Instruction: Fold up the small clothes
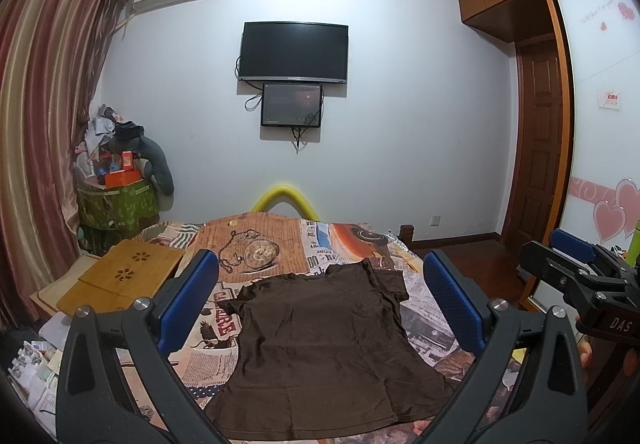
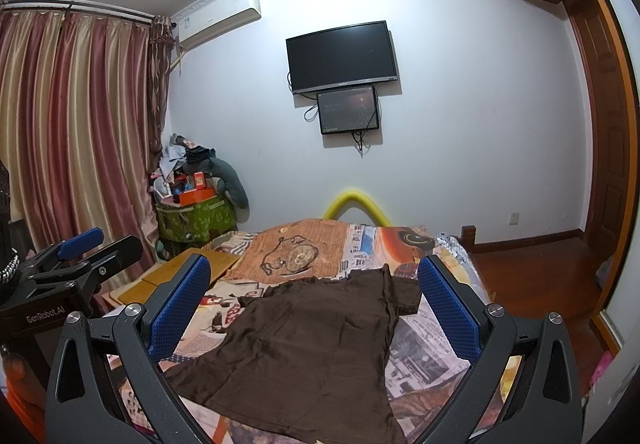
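Observation:
A dark brown T-shirt (image 1: pixel 324 344) lies spread flat on the patterned bedspread (image 1: pixel 260 244), hem toward me and collar away; it also shows in the right wrist view (image 2: pixel 304 348). My left gripper (image 1: pixel 320 268) is open and empty, held above the shirt's near end, its blue pads (image 1: pixel 188 296) wide apart. My right gripper (image 2: pixel 314 268) is open and empty too, above the shirt. The right gripper also shows at the right edge of the left wrist view (image 1: pixel 572 256), and the left gripper shows at the left of the right wrist view (image 2: pixel 84 244).
A bamboo lap tray (image 1: pixel 124 276) lies on the bed's left side. A yellow foam-padded bed end (image 1: pixel 284 196) stands at the far edge. A green cluttered bin (image 1: pixel 116 200) stands by the curtain (image 1: pixel 36 124). The wardrobe (image 1: pixel 600 124) and wooden floor (image 1: pixel 480 256) are right.

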{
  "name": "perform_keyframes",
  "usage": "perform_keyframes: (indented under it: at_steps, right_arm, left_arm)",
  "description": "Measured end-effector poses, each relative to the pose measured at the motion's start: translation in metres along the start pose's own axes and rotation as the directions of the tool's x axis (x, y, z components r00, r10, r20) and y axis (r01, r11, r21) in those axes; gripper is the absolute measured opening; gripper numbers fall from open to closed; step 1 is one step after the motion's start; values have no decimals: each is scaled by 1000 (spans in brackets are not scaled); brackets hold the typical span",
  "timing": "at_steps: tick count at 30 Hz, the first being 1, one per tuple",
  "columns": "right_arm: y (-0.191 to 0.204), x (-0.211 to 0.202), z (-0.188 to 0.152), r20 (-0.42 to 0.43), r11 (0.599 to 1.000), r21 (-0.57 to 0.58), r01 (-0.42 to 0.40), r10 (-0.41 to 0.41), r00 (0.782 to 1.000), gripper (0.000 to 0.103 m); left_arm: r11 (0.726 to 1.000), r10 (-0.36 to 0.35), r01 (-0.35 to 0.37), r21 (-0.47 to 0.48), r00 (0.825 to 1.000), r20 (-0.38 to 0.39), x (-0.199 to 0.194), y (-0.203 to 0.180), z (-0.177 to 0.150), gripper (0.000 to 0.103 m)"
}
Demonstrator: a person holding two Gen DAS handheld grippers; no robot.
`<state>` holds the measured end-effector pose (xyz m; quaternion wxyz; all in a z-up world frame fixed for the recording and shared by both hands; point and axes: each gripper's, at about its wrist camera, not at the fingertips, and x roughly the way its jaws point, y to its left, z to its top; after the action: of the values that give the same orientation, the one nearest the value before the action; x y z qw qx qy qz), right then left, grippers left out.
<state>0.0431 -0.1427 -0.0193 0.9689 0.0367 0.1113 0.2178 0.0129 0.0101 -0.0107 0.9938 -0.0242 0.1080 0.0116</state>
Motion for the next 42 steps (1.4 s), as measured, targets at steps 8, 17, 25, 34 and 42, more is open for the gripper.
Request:
perform_keyframes:
  at_steps: [8,17,25,34,42]
  right_arm:
    - [-14,26,-10,-54,1000,23,17,-16,998,103]
    - [-53,87,-37,-181,994,38,99,-90,979,103]
    - [-96,133,-53,-286,987,33,159,-143,947,103]
    - [-139,179,-64,-380,983,34,179,-153,912,97]
    - [-158,222,-78,-458,983,18,184,-155,875,85]
  left_arm:
    - [999,-36,35,-12,995,-92,41,12,-4,103]
    - [994,47,-72,-87,964,-262,137,61,-23,103]
    - [979,138,-187,-80,899,-416,230,122,-54,103]
    - [959,167,-267,-97,805,-570,314,183,-93,86]
    - [960,141,-269,-81,712,-688,376,196,-134,84]
